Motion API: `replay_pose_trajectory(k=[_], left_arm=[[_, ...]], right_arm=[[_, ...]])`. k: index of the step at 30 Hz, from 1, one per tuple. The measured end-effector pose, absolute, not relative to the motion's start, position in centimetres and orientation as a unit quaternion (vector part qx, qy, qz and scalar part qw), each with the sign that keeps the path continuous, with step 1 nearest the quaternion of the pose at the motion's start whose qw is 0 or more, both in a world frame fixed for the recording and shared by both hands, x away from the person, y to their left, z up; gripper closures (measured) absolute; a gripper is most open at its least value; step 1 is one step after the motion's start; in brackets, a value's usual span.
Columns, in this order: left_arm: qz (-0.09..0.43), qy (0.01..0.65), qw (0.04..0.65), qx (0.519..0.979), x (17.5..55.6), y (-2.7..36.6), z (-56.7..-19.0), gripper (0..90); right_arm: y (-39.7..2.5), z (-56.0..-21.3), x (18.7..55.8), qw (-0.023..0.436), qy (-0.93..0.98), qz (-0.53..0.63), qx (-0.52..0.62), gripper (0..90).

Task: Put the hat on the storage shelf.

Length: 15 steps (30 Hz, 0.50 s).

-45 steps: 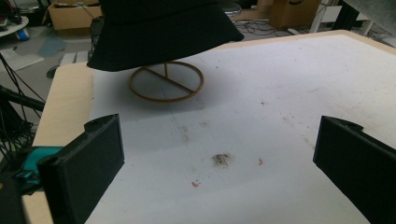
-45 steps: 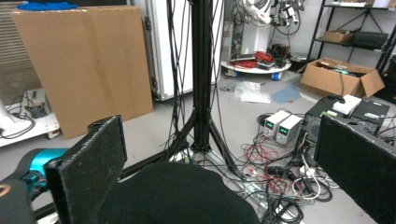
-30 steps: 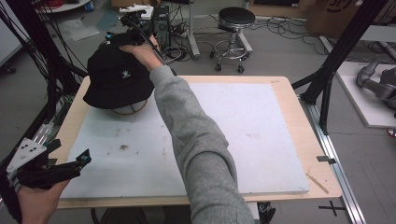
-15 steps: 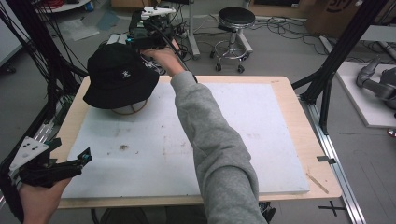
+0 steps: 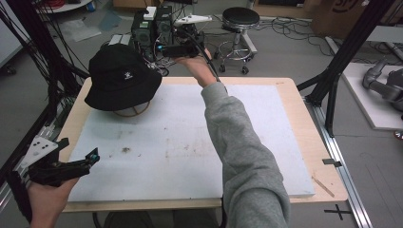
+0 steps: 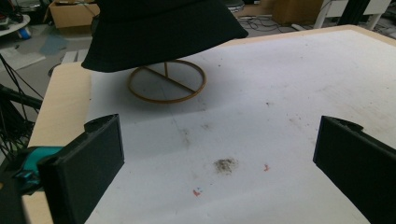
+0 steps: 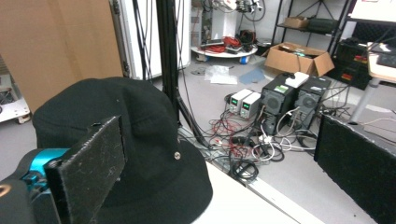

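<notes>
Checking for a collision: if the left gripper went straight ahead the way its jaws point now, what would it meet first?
Probably the black hat on its round wooden stand. The left gripper is open over bare white mat, with only small stains between. Depth is hard to judge.

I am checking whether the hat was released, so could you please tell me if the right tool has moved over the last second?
Yes. The right tool has moved right, off the black hat, toward the stool.
</notes>
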<state>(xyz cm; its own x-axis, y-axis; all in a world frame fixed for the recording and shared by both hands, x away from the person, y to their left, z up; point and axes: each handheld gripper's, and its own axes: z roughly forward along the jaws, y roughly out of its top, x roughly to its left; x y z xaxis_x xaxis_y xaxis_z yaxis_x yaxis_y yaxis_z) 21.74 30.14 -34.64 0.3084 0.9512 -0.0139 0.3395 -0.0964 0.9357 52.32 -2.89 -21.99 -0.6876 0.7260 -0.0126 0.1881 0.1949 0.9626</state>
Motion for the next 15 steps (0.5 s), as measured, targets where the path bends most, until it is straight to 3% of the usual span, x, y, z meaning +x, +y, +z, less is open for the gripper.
replay_pose_trajectory(k=[15], left_arm=[[0.336, 0.482, 0.471, 0.658, 22.1, 29.9, -34.5, 2.2]], right_arm=[[-8.7, -22.6, 49.5, 0.271, 0.724, 0.538, 0.338, 2.1]])
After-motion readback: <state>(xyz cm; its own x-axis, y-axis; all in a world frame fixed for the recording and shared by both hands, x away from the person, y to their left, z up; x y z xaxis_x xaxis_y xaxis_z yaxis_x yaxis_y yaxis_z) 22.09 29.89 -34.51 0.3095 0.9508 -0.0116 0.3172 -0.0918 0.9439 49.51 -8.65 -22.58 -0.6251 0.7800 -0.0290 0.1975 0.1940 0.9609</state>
